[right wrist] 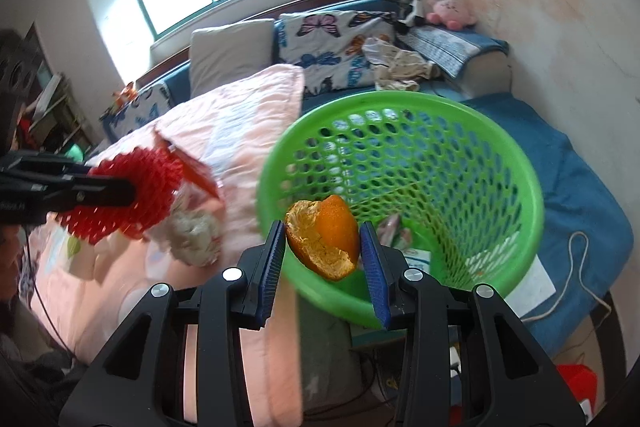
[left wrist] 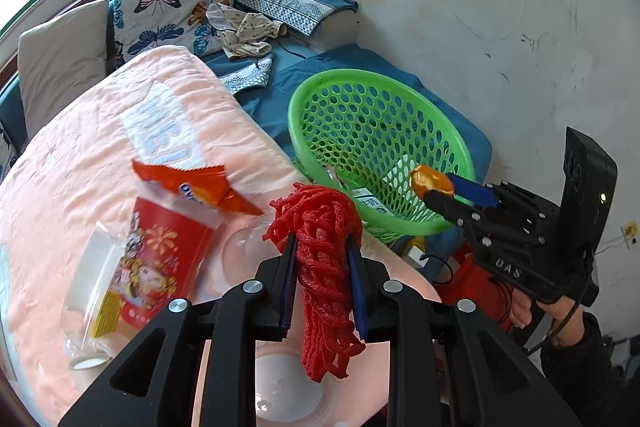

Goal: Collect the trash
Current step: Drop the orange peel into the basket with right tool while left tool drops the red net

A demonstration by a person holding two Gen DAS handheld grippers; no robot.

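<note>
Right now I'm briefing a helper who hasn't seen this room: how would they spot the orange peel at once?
Find the green basket full of holes, sitting on the blue bedding beside the pink quilt. At its near rim, the right tool grips the orange peel. It is a curved shell, bright orange outside and pale and ragged inside, unlike the red mesh netting in the left tool.

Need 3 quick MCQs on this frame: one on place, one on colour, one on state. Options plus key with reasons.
1. Where is the orange peel?
A. On the blanket
B. In the right gripper
C. At the basket's bottom

2. What colour is the basket?
A. Blue
B. Red
C. Green

3. The left gripper is
A. Open, holding nothing
B. Shut on the red net
C. Shut on a bottle

Key: 1 B, both pads flank the peel at the basket's rim. 2 C, its perforated wall is green. 3 B, red mesh is pinched between the fingers.
</note>
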